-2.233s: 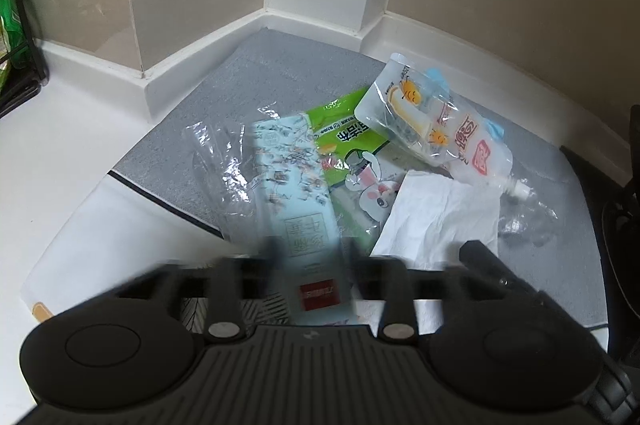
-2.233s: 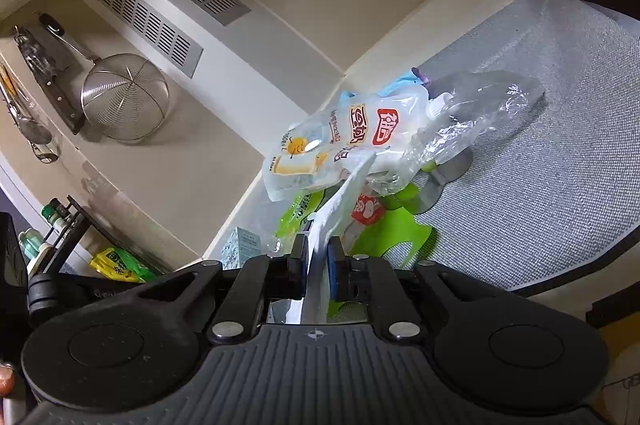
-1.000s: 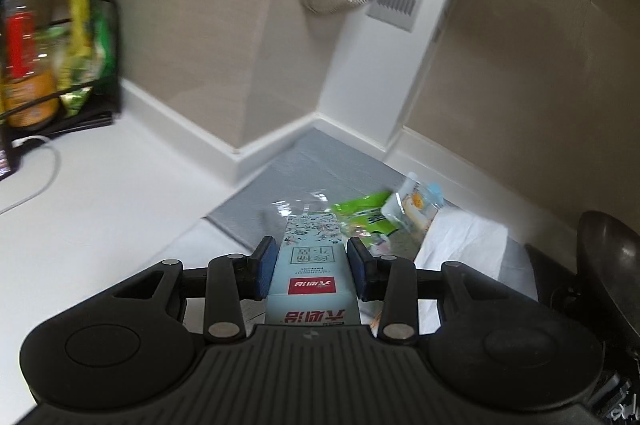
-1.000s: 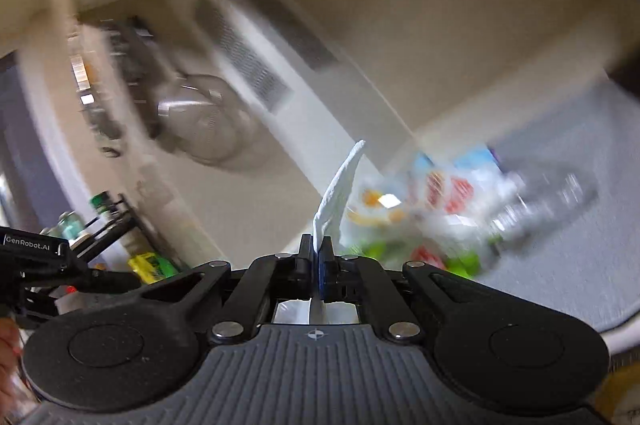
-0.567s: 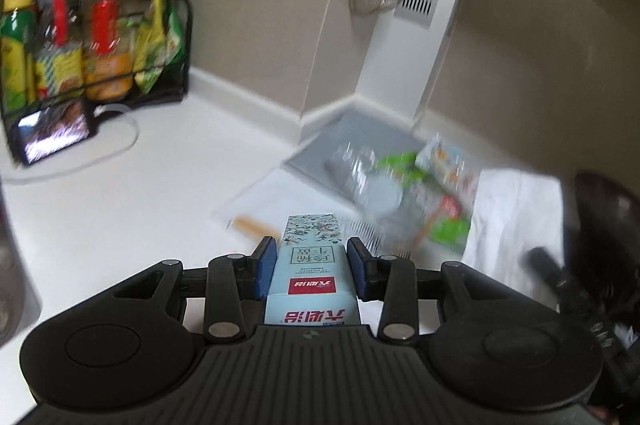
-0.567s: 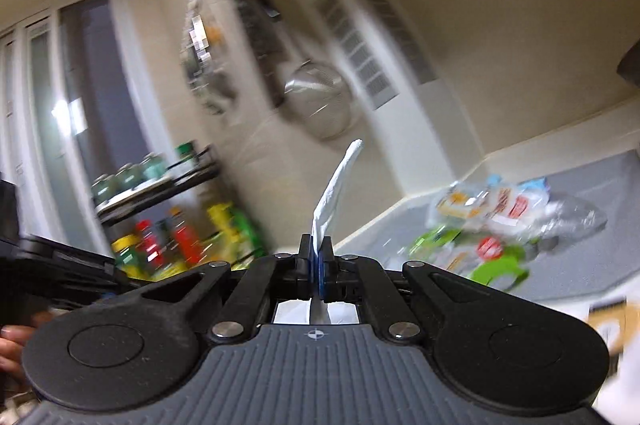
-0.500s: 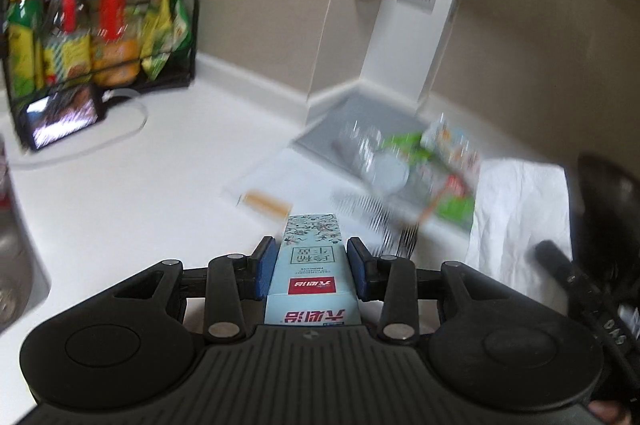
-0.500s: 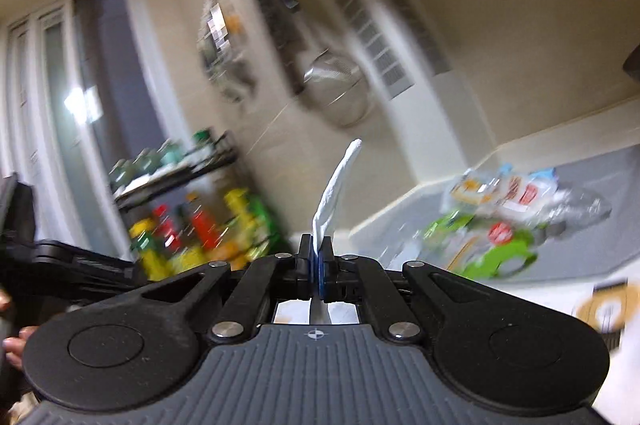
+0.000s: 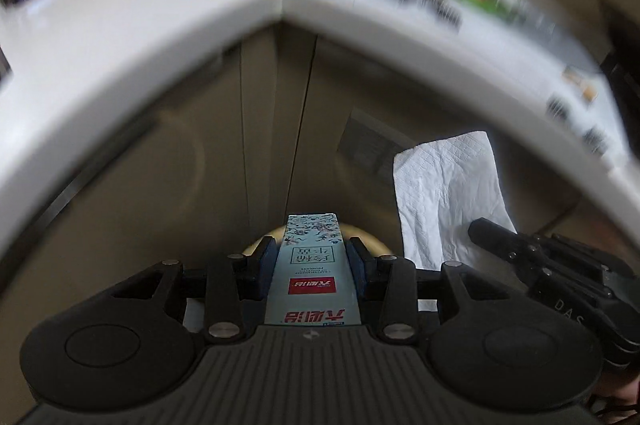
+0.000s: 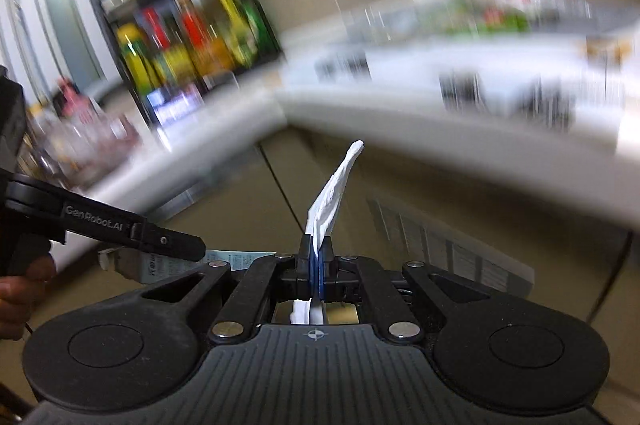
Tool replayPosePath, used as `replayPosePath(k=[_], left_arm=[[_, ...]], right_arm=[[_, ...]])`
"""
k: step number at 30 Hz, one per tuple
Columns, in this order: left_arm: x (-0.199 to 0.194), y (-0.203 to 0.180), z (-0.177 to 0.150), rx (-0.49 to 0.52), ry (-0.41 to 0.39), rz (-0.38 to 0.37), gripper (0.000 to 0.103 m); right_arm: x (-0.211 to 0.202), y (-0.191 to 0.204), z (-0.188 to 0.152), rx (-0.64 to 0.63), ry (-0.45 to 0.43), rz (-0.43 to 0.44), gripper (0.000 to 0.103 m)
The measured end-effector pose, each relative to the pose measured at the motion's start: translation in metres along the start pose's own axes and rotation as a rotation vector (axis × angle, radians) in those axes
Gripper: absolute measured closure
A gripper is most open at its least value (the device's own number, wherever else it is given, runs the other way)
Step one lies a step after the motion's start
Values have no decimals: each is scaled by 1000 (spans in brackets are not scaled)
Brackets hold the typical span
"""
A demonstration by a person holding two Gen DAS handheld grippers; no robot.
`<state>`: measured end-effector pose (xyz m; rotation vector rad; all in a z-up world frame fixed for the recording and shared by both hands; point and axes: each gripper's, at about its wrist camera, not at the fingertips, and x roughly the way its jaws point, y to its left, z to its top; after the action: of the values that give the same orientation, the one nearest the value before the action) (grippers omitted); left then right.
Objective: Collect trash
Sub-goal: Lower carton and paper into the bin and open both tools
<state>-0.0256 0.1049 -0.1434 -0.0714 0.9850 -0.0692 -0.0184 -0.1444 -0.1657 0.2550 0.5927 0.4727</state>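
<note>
1. While both views are smeared by motion, the left claw [image 9: 312,257] grips a pale blue carton [image 9: 313,265] between its two pads, part-way open to the carton's width.
2. Carton lies lengthwise along the fingers, its far end above a yellowish round rim [image 9: 376,245] seen just below.
3. Right claw [image 10: 316,265] is fully closed on a white tissue [image 10: 332,189], which stands up from the blue pads.
4. In the left view the tissue [image 9: 448,189] hangs flat beside the carton, right of it.
5. Both claws sit below the white counter [image 9: 120,37] edge, facing beige cabinet doors [image 9: 200,161].
6. Remaining wrappers [image 10: 496,13] lie blurred on the counter, well apart.
</note>
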Motion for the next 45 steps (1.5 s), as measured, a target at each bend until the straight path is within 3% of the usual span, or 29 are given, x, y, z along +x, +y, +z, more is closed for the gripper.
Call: replayPosePath(k=[5,15,31,45], left_arm=[[42,-3,-22,49,89,29,60],[72,-1,-47,118,134,77,60],[83,3,-39,76,175,71,60],[124,2,-35,79,262,87,60]], right_arm=[[21,-1,-18,29,102,-19,100],[41,10,-28,-12,195,-54,100],[62,15,-39,-46,281,-76,100],[117,8,-46,-82,469,-158,100]])
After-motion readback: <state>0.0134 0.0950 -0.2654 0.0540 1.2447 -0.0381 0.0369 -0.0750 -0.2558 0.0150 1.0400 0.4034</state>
